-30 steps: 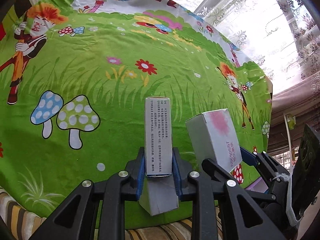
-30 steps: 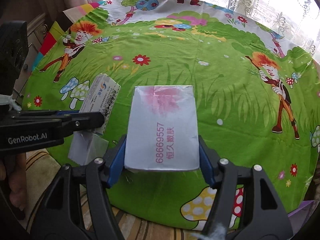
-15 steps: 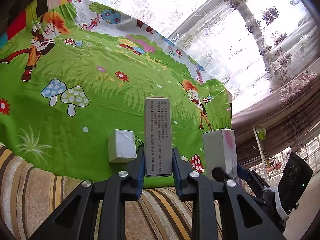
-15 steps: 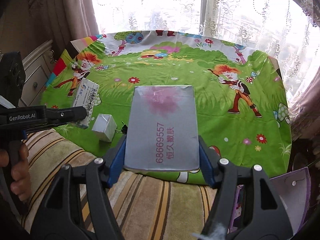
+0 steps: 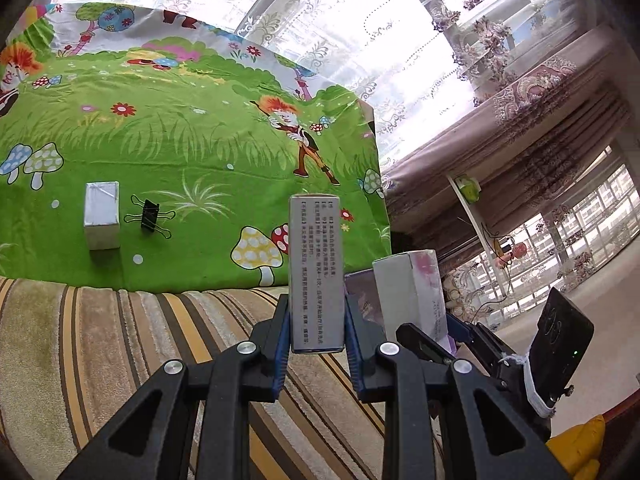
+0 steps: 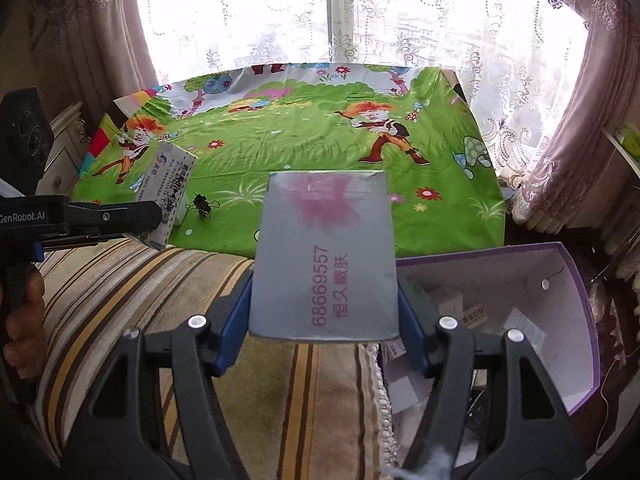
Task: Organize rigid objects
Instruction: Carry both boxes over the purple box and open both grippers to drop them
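Observation:
My left gripper (image 5: 317,320) is shut on a narrow grey medicine box (image 5: 316,268) and holds it upright above the striped sofa; the box also shows in the right wrist view (image 6: 168,192). My right gripper (image 6: 324,320) is shut on a wide grey box with pink print (image 6: 324,256), held just left of an open purple-edged box (image 6: 552,292). The wide box also shows in the left wrist view (image 5: 408,296). A small white box (image 5: 102,214) and a black binder clip (image 5: 150,216) lie on the green cartoon cloth (image 5: 192,144).
The purple-edged box holds several small packages (image 6: 472,314). A striped sofa cushion (image 6: 132,280) runs under both grippers. Lace curtains (image 6: 420,12) and a window stand behind the cloth. A white drawer unit (image 6: 66,148) is at the far left.
Both grippers have pulled back from the green cloth and moved right, still carrying their boxes. The purple-edged box has come into the right wrist view.

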Action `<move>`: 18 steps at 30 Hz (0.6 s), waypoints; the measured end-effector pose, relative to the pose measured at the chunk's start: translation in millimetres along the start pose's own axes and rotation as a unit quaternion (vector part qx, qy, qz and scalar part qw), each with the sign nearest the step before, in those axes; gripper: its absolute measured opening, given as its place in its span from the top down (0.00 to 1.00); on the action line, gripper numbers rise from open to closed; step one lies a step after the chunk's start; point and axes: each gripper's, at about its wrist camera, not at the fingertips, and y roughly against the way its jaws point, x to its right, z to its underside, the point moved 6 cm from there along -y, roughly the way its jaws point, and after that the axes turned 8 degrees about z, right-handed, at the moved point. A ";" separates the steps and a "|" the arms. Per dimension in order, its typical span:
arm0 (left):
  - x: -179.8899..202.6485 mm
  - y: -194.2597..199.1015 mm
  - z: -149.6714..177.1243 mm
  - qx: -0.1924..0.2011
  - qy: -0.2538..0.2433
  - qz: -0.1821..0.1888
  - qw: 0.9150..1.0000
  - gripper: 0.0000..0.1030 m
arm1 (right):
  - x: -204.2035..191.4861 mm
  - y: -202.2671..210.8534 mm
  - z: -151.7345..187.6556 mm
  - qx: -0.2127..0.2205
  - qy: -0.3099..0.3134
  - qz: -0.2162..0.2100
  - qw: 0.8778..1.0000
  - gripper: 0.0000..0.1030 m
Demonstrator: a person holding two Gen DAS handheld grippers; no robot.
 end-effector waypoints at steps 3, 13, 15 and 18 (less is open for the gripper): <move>22.5 -13.6 11.7 -0.024 -0.020 0.021 0.999 0.75 | 24.7 5.6 12.4 -0.002 -0.015 0.025 1.000 0.33; 59.7 -51.0 36.2 -0.092 -0.046 0.051 0.993 0.75 | 93.6 10.6 42.6 -0.014 -0.064 0.094 0.993 0.33; 64.2 -56.6 38.5 -0.100 -0.045 0.056 0.992 0.75 | 103.0 12.2 44.0 -0.013 -0.071 0.106 0.992 0.33; 71.5 -66.3 41.8 -0.112 -0.050 0.061 0.991 0.75 | 115.5 16.0 44.3 -0.008 -0.081 0.120 0.989 0.33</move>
